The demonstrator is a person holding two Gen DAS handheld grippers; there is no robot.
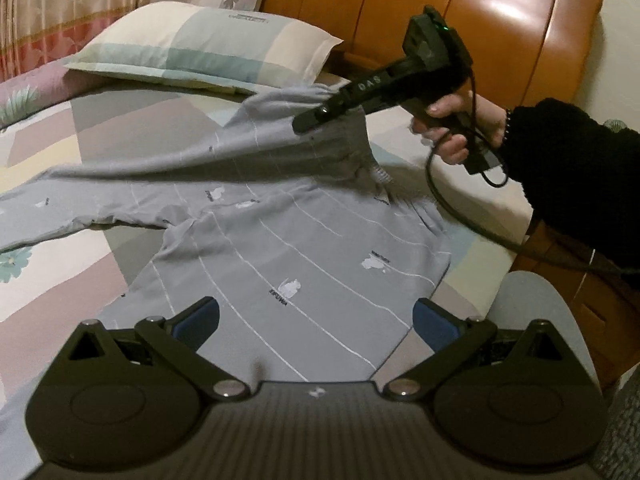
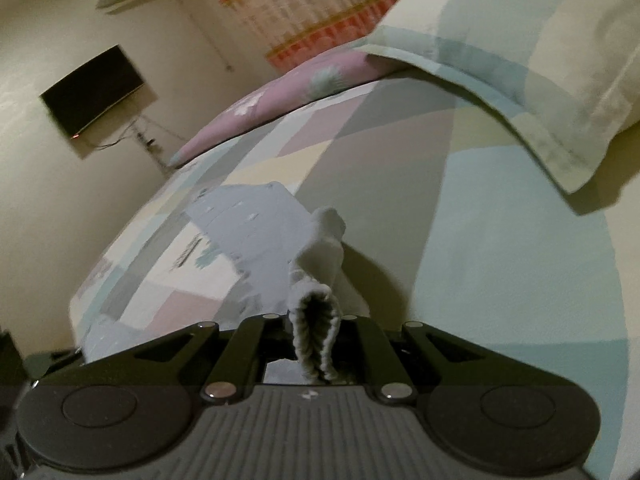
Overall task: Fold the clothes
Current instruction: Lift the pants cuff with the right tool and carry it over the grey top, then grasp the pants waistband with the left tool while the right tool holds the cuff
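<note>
A grey long-sleeved shirt (image 1: pixel 288 248) with thin white lines and small white patches lies spread on the bed. My left gripper (image 1: pixel 316 324) is open, its blue pads apart just above the shirt's near hem. My right gripper (image 1: pixel 308 120) is shut on the ribbed cuff of one sleeve (image 1: pixel 280 120) and lifts that sleeve above the shirt's body. In the right wrist view the ribbed cuff (image 2: pixel 316 332) is pinched between the shut fingers of the right gripper (image 2: pixel 316 320), and the sleeve (image 2: pixel 256 236) trails away over the bed.
The bed has a pastel patchwork sheet (image 1: pixel 52 264). A checked pillow (image 1: pixel 208 44) lies at the head by the wooden headboard (image 1: pixel 500 20). A pink quilt (image 2: pixel 280 96) lies along the far side. A wall screen (image 2: pixel 92 88) and a curtain (image 2: pixel 312 4) are behind.
</note>
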